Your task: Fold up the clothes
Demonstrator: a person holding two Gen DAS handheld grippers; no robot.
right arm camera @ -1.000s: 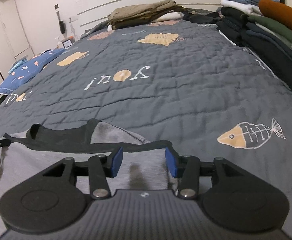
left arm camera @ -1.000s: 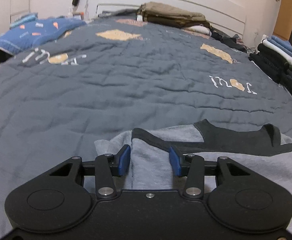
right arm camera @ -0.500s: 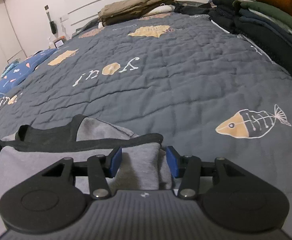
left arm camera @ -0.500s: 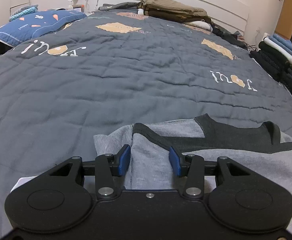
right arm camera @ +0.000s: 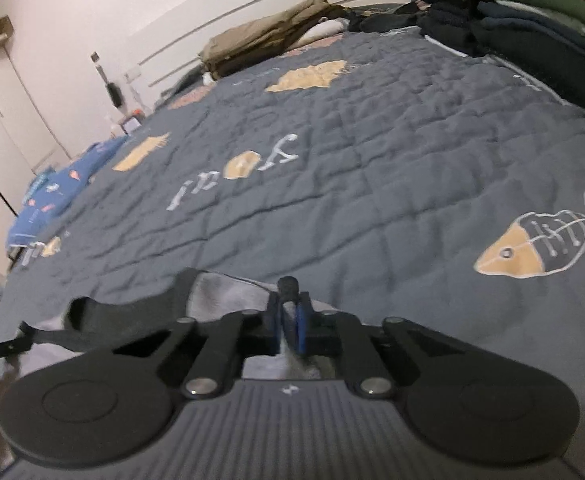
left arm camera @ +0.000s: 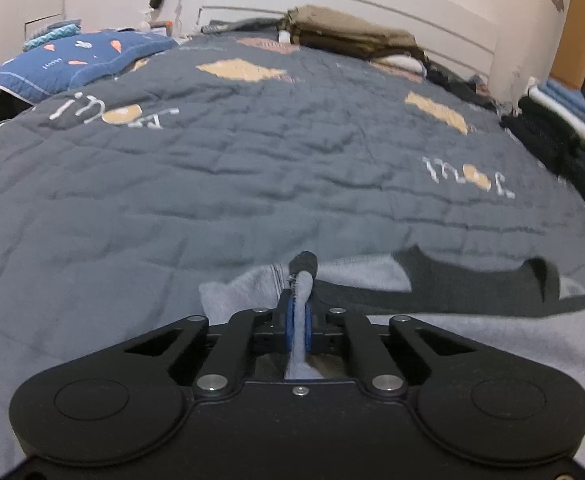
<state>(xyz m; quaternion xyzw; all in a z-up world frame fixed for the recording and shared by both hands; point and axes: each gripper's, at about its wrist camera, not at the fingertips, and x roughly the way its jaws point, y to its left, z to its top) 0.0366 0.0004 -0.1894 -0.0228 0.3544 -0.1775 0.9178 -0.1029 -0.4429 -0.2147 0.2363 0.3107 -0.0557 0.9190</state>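
Garment: grey top (left arm camera: 472, 344) with dark trim, at the quilt's (left arm camera: 252, 184) near edge.
Left gripper (left arm camera: 298, 320): jaws had just closed, pinching its left shoulder.
Right gripper (right arm camera: 288, 326): likewise, right shoulder.
Right view only: fish print (right arm camera: 532, 244).
Cut off: folded stack (right arm camera: 532, 20); garment's lower part.

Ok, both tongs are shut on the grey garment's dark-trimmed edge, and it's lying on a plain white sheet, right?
Not the sheet. Both wrist views show the left tongs and right tongs shut on the grey garment, but it lies on a dark grey quilt with printed patterns.
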